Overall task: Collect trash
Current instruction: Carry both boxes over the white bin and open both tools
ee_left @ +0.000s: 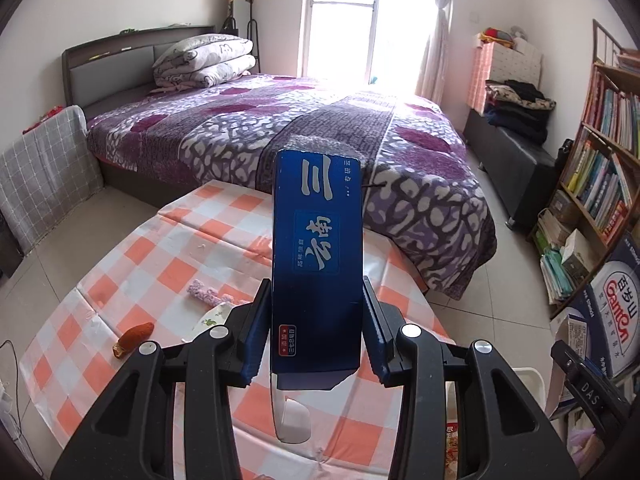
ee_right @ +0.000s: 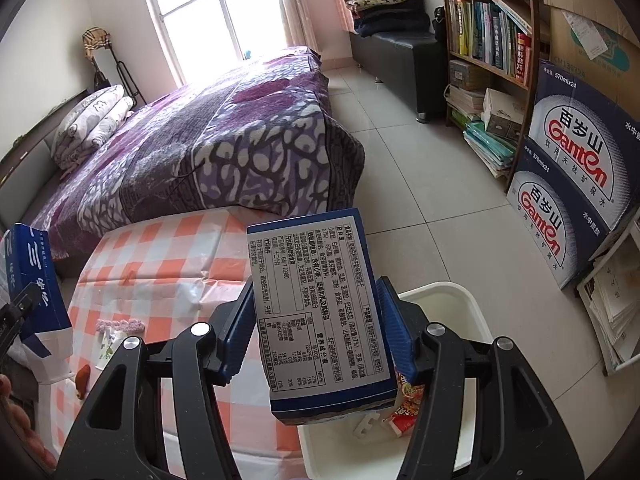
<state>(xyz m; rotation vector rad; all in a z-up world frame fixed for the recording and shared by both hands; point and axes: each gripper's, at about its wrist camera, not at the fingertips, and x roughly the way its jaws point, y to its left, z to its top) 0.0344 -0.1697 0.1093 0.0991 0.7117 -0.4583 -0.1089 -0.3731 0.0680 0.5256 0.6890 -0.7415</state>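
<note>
Pads of the left gripper (ee_left: 316,320) clamp a tall blue box (ee_left: 318,248) upright over the checked tablecloth (ee_left: 168,240), while the right gripper (ee_right: 320,320) squeezes a box with a white printed label (ee_right: 320,312) above the rim of a white bin (ee_right: 448,300). Red wrappers (ee_right: 404,408) lie in that bin. Farther off stand a bed with a purple cover (ee_left: 280,128), a bookshelf (ee_right: 492,28) and a bright window (ee_left: 344,12).

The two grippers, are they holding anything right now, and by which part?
Yes. The left gripper clamps a tall blue box by its long sides near the lower end. The right gripper clamps a blue-edged box with a printed label likewise.
</note>
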